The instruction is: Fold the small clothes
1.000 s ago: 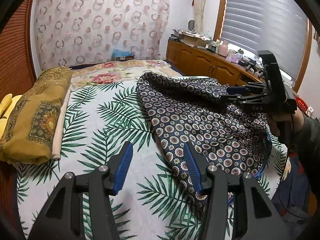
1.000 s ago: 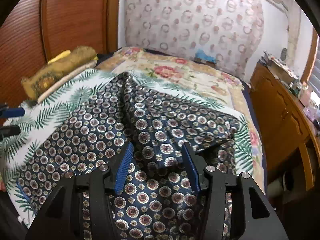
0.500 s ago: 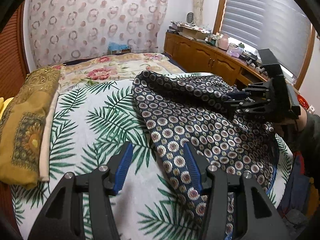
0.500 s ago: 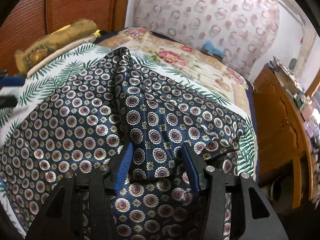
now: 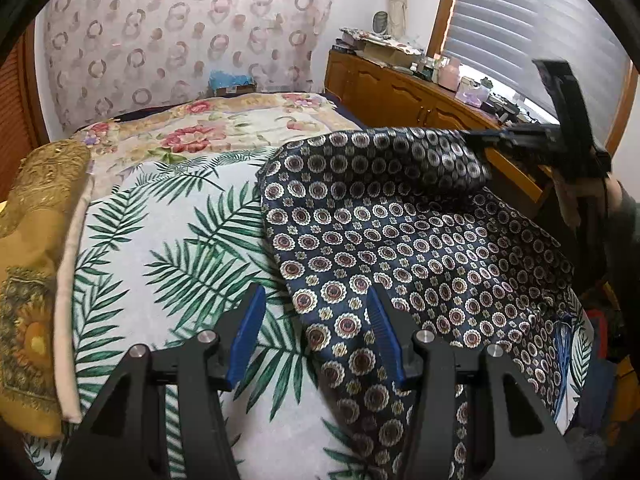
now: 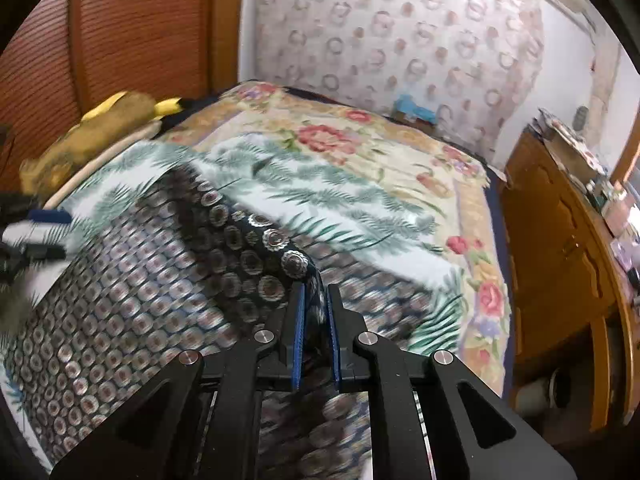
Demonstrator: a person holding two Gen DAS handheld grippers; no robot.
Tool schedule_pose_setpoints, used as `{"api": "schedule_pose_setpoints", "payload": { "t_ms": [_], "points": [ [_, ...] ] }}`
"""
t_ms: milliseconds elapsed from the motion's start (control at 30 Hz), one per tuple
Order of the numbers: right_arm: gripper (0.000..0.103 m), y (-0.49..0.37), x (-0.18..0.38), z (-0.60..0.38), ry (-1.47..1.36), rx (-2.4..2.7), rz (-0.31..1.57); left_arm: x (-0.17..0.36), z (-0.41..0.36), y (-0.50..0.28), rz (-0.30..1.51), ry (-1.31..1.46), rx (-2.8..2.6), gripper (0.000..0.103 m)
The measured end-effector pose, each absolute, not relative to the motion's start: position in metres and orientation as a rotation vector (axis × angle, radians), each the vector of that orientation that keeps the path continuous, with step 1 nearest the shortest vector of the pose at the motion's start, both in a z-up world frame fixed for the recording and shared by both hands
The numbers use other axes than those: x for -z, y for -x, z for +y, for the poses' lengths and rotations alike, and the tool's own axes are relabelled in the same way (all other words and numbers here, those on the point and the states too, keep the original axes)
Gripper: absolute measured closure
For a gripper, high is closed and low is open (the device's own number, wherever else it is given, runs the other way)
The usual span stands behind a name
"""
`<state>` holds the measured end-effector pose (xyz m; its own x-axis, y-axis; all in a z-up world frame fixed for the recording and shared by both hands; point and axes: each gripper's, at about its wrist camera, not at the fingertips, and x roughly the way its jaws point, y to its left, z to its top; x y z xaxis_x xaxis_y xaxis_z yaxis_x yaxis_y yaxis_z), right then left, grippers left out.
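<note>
A folded mustard-gold cloth (image 5: pixel 38 264) lay along the left edge of the palm-leaf sheet (image 5: pixel 168 248), its pale underlayer touching the leaf print. Beyond the sheet, toward the far wall, a floral bedspread (image 5: pixel 224 128) covered the rest of the bed, and a curtain with ring motifs (image 5: pixel 180 36) hung behind it.

The left gripper (image 5: pixel 314 330) hovered low over the near part of the sheet with its blue-padded fingers (image 5: pixel 246 330) spread wide apart and holding nothing; the left finger stood over bare leaf print, the right finger over the near left edge of the navy medallion-print garment (image 5: pixel 400 248).

That garment covered the right half of the sheet, mostly flat, its near end running off toward the bed's front edge. Its far right portion was lifted clear of the sheet into a raised fold that arched back over the flat part.

At the top of that fold the right gripper (image 6: pixel 316 312) was closed tight on the garment, a bunched ridge of navy cloth pinched between its blue pads. In the left wrist view the same tool (image 5: pixel 560 148) appeared above the right edge of the sheet, held in the person's hand (image 5: pixel 580 196). The cloth below it was motion-blurred in the right wrist view.

To the right of the sheet stood a wooden cabinet (image 5: pixel 400 88) crowded with small items, under a window blind (image 5: pixel 532 28).
</note>
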<state>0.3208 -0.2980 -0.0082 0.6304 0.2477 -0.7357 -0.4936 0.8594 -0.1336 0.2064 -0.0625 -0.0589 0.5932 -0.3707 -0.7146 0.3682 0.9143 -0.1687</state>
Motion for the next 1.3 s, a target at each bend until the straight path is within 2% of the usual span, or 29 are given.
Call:
{"api": "schedule_pose_setpoints", "payload": {
  "t_ms": [333, 633, 833, 933, 1100, 1300],
  "points": [
    [0.101, -0.385, 0.019, -0.333, 0.255, -0.298, 0.798, 0.071, -0.074, -0.211, 0.871, -0.001, 0.443, 0.052],
    [0.101, -0.353, 0.011, -0.328, 0.241, -0.347, 0.769, 0.071, -0.074, -0.205, 0.866, -0.007, 0.436, 0.052],
    [0.096, -0.320, 0.001, -0.329, 0.206, -0.370, 0.755, 0.063, -0.075, -0.193, 0.843, -0.019, 0.440, 0.052],
    [0.091, -0.295, -0.001, -0.327, 0.196, -0.383, 0.754, 0.060, -0.077, -0.185, 0.832, -0.026, 0.449, 0.052],
    [0.069, -0.255, 0.007, -0.325, 0.187, -0.405, 0.770, 0.059, -0.079, -0.169, 0.819, -0.034, 0.454, 0.049],
    [0.069, -0.211, 0.034, -0.320, 0.188, -0.434, 0.840, 0.059, -0.084, -0.151, 0.810, -0.051, 0.475, 0.048]
  ]
}}
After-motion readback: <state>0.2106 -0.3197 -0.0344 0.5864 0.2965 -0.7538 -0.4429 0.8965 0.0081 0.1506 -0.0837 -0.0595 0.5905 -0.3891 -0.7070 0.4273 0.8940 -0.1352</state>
